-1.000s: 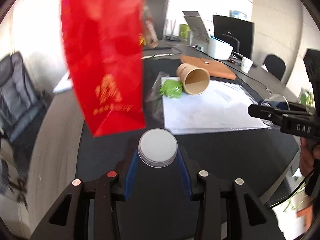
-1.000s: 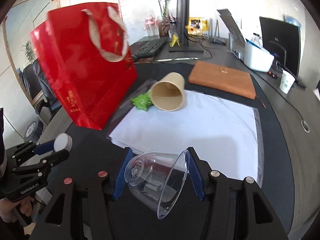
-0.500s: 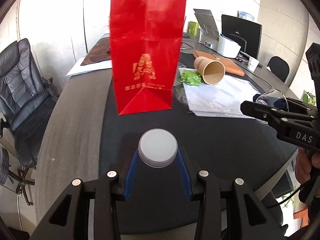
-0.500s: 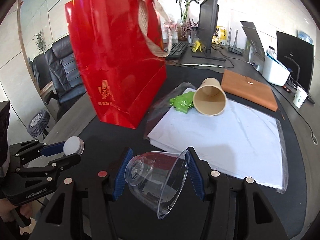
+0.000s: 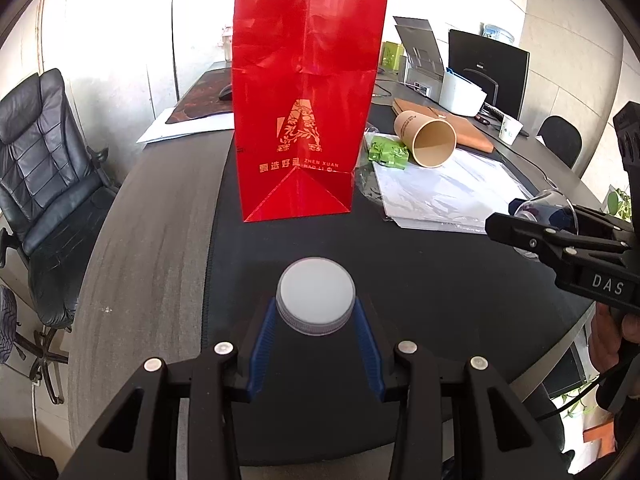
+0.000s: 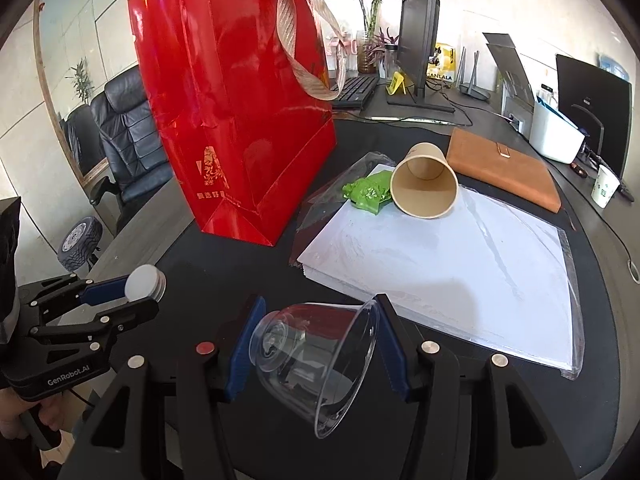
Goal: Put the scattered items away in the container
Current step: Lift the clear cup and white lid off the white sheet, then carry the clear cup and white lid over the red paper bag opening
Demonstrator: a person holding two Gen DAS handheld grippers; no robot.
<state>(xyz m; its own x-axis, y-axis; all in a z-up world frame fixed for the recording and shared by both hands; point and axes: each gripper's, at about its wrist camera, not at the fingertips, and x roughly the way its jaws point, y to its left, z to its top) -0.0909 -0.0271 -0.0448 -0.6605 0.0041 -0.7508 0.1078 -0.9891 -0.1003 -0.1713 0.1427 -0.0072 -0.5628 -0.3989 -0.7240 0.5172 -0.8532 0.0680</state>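
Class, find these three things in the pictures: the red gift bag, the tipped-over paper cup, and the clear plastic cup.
red gift bag point(image 5: 304, 92), left wrist view, on its glossy narrow side panel.
paper cup point(image 6: 424, 194), right wrist view, inside its open mouth.
clear plastic cup point(image 6: 320, 354), right wrist view, on its transparent side wall.

Black office chair point(image 5: 44, 160) left of the desk point(image 5: 160, 240); monitor point(image 6: 420, 36), keyboard point(image 6: 354, 90) and potted plant point(image 6: 376, 12) at its far side.

The top of the red gift bag point(image 5: 306, 92) is cut off; the bag's inside is hidden.
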